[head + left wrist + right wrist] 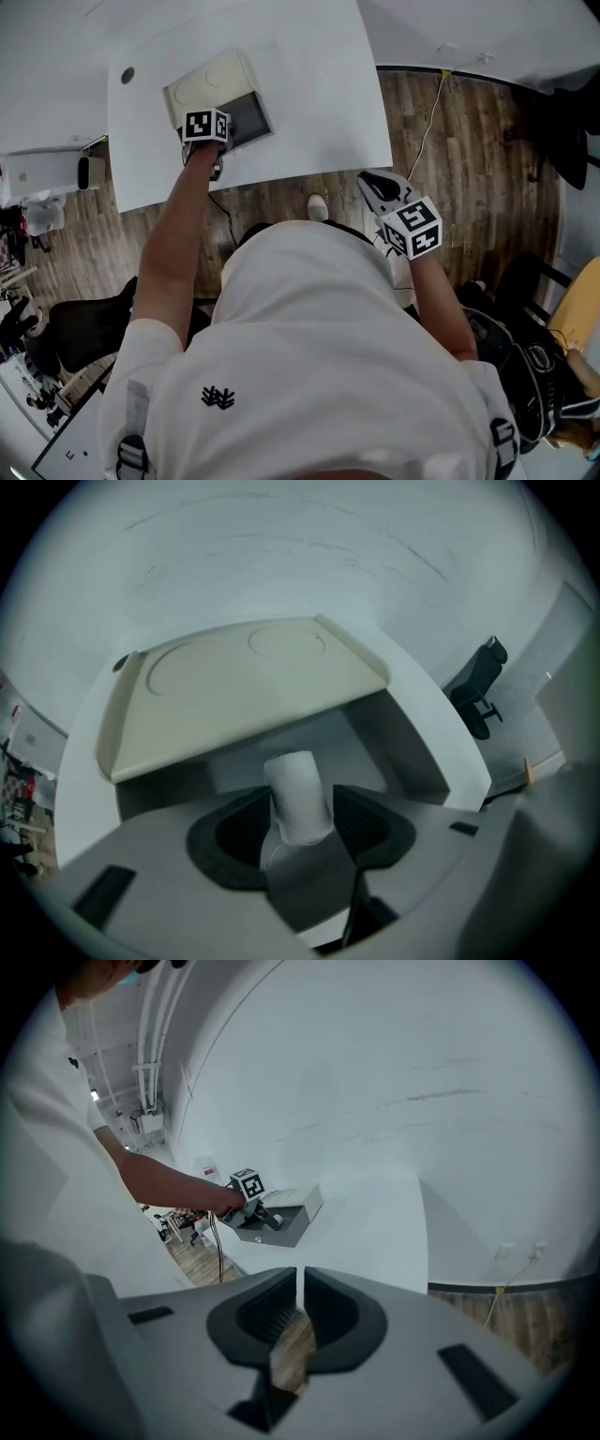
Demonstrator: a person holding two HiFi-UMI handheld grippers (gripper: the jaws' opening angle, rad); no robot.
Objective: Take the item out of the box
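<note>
**Stage: grasp made, lift not yet done.** The box (246,124) lies open at the far left of the table (309,84), its lid (234,686) folded back. The left gripper (302,817) reaches down into it, jaws apparently closed against both sides of the white roll (295,780), which is not yet out of the box. The right gripper (300,1312) hangs off the table's near right edge, clenched and empty. Remaining: raise the roll clear.
</note>
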